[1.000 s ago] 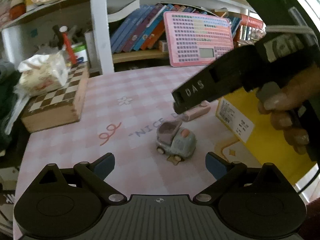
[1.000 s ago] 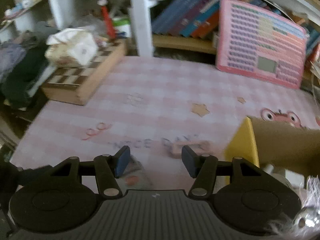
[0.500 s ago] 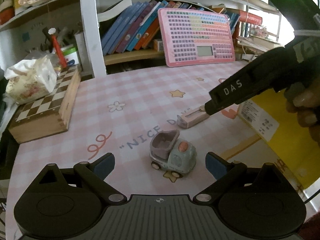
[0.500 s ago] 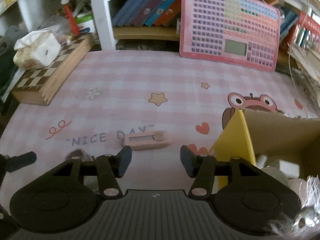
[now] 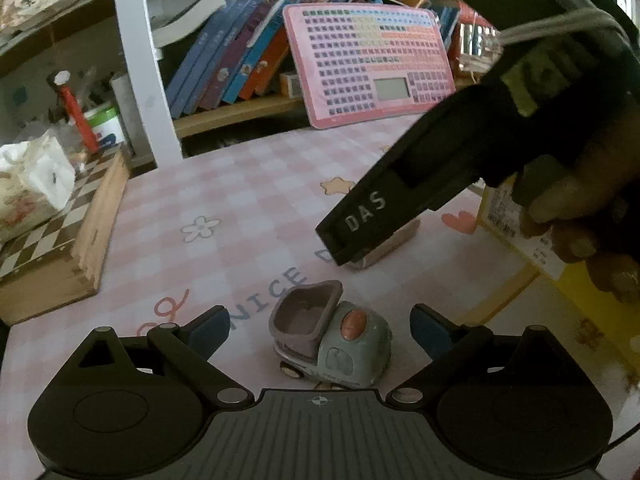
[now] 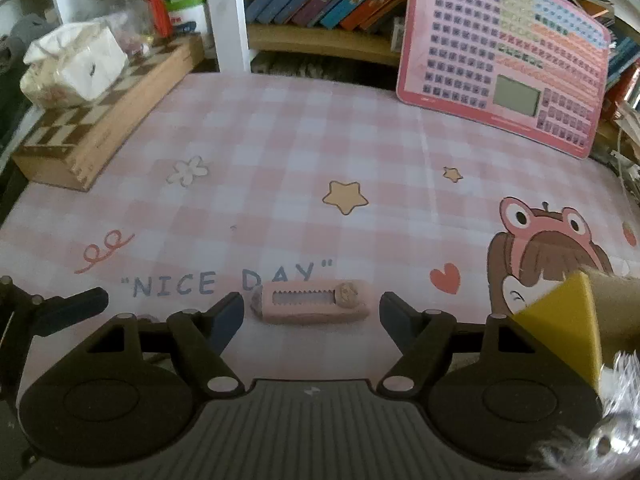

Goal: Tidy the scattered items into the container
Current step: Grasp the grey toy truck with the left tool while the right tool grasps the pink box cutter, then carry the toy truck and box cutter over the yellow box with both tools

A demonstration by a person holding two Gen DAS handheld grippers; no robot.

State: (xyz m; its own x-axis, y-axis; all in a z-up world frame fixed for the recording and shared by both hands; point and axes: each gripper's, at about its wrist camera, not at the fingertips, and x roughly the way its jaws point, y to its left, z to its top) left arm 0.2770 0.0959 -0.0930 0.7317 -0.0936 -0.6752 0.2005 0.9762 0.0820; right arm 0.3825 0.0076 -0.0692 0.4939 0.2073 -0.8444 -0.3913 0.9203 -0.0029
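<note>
Both sets of fingers open: left gripper (image 5: 318, 322) straddles truck (image 5: 330, 338), right gripper (image 6: 311, 314) just widened around pink case (image 6: 311, 303). Both light, rigid plastic; I'd pinch the sides.

Pink checked tablecloth (image 6: 304, 140) before a white bookshelf (image 6: 230, 12) of books (image 5: 224, 68).

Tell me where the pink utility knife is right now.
In the right wrist view, the pink utility knife lies flat on the checked tablecloth, just below the "NICE DAY" lettering, between the open right gripper's fingertips, untouched.
</note>
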